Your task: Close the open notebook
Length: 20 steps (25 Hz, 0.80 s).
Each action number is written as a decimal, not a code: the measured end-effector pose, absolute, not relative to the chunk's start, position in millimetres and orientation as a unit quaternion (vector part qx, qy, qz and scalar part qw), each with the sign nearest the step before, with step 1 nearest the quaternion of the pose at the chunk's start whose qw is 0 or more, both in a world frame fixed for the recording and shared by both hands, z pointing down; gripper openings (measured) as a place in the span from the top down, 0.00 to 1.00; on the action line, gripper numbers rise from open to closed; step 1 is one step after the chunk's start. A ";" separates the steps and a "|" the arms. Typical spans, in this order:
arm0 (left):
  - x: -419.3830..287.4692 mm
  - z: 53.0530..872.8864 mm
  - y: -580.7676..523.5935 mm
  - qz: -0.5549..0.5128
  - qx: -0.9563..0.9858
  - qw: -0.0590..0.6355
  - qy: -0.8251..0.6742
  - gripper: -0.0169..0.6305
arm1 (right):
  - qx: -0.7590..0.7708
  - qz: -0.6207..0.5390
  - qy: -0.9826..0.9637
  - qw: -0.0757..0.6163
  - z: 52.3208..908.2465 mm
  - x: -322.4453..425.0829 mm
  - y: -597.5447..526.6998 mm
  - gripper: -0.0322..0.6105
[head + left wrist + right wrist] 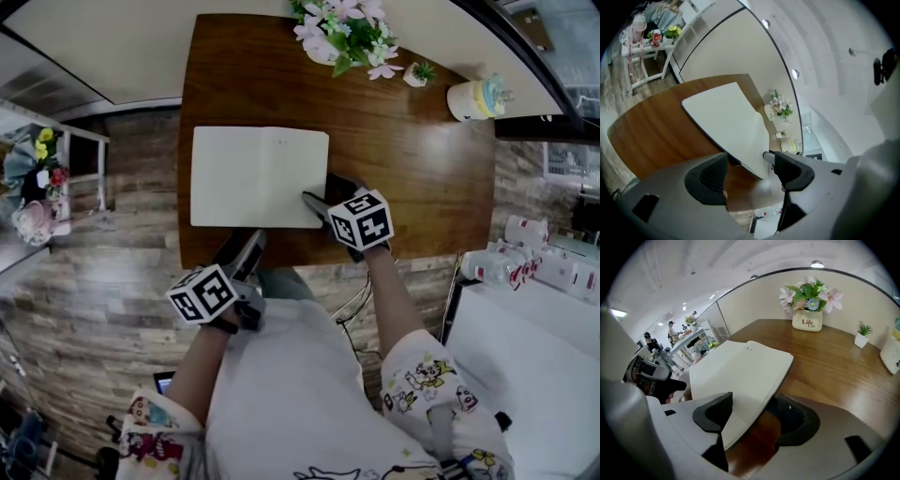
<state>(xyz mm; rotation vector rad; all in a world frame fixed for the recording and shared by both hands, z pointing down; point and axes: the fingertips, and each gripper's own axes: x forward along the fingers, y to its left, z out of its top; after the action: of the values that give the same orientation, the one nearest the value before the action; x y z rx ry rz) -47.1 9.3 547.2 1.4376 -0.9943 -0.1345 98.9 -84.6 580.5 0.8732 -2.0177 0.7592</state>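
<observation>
The open notebook [258, 176] lies flat on the brown table [412, 169], its blank cream pages up. My right gripper [319, 199] is at its near right corner. In the right gripper view the jaws [754, 413] stand wide, one pad above the right-hand page [740, 371] and the other beside the page stack's edge, neither pressing. My left gripper [251, 242] hovers at the table's front edge, just short of the notebook's near side. Its jaws [747, 166] are open with nothing between them, and the notebook [726, 122] lies just beyond.
A pot of pink and white flowers [342, 28] stands at the table's far edge, with a tiny potted plant [417, 73] and a white container [473, 98] to its right. A white counter with bottles [539, 267] is at the right. A shelf [37, 187] stands far left.
</observation>
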 end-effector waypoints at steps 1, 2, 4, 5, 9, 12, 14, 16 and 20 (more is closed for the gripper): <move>-46.2 547.5 8.8 -0.063 0.627 0.644 -0.435 0.52 | 0.345 0.300 -0.796 0.396 580.4 98.9 -84.4 0.53; -45.3 547.5 8.1 -0.067 0.624 0.647 -0.434 0.52 | 0.346 0.300 -0.796 0.396 580.3 98.8 -84.3 0.53; -43.6 547.8 6.7 -0.075 0.619 0.652 -0.432 0.51 | 0.344 0.300 -0.795 0.398 580.3 98.7 -84.5 0.53; -42.9 548.7 6.3 -0.079 0.615 0.655 -0.431 0.50 | 0.343 0.301 -0.795 0.400 580.4 98.7 -84.8 0.53; -41.8 552.0 4.3 -0.113 0.589 0.676 -0.428 0.47 | 0.339 0.303 -0.795 0.402 580.6 99.4 -84.6 0.53; -42.4 550.7 1.3 -0.134 0.583 0.675 -0.432 0.46 | 0.342 0.300 -0.797 0.398 580.0 99.8 -84.7 0.53; -43.3 551.2 -0.8 -0.148 0.575 0.679 -0.432 0.46 | 0.341 0.300 -0.796 0.399 580.2 100.4 -84.8 0.53; -45.3 553.7 -1.3 -0.155 0.566 0.683 -0.435 0.46 | 0.338 0.300 -0.796 0.402 580.6 100.6 -84.8 0.53; -47.5 553.1 -4.1 -0.176 0.569 0.674 -0.437 0.46 | 0.325 0.298 -0.797 0.412 581.1 100.2 -84.3 0.53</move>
<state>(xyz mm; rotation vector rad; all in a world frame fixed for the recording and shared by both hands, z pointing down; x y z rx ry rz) -47.5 -4.1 553.1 1.2803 -0.9826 -0.3954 100.2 -84.3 581.1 0.8189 -2.0063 0.7507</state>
